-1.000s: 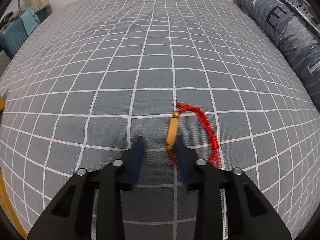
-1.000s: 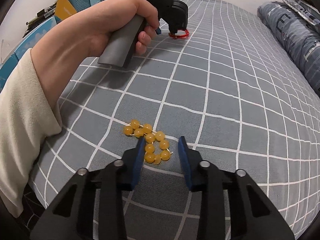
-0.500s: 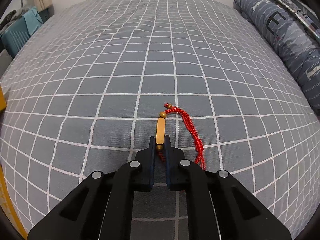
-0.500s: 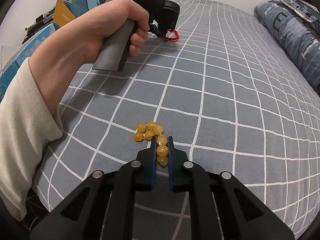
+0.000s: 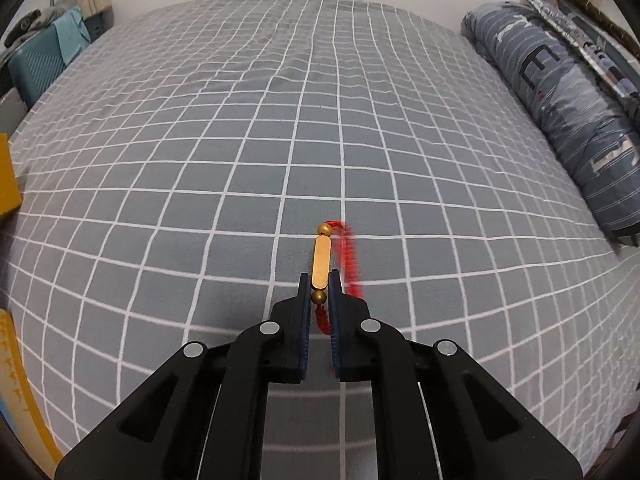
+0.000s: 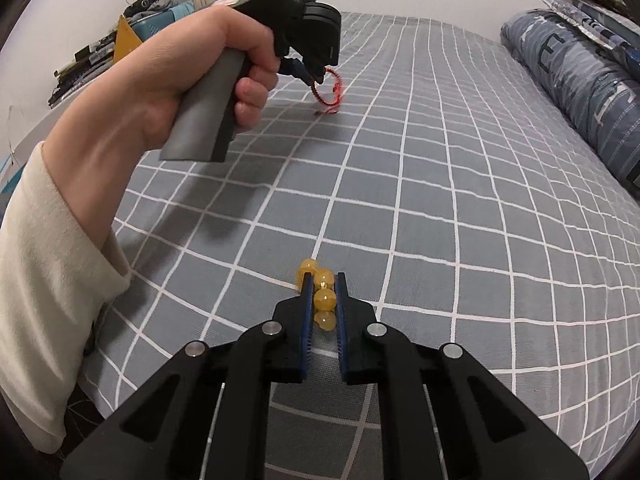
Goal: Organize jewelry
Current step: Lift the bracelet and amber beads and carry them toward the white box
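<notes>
The left tongs (image 5: 320, 286) are squeezing the red bracelet (image 5: 322, 258) by the end of its gold bar, with a small gold bead sitting between the tips. The red cord is hanging down beside the tongs and looking blurry, so it is likely swinging. From the right camera, the bracelet (image 6: 329, 92) is dangling above the bed (image 6: 440, 200), with its tail maybe just touching the cover.

The right tongs (image 6: 322, 292) are pinching the yellow beads (image 6: 323, 299). Two or three beads are sitting between the tips, and one more is peeking out on the left. The rest of that string is hiding under the tongs, so I cannot tell how it is hanging.

Both pieces are being held only by a small part. The gold bar is smooth and thin, so it could be slipping out if the hand (image 6: 192, 92) is shaking. The round beads could be rolling out of the pinch too. A swinging cord could also be catching on something. No box or tray is showing yet.
</notes>
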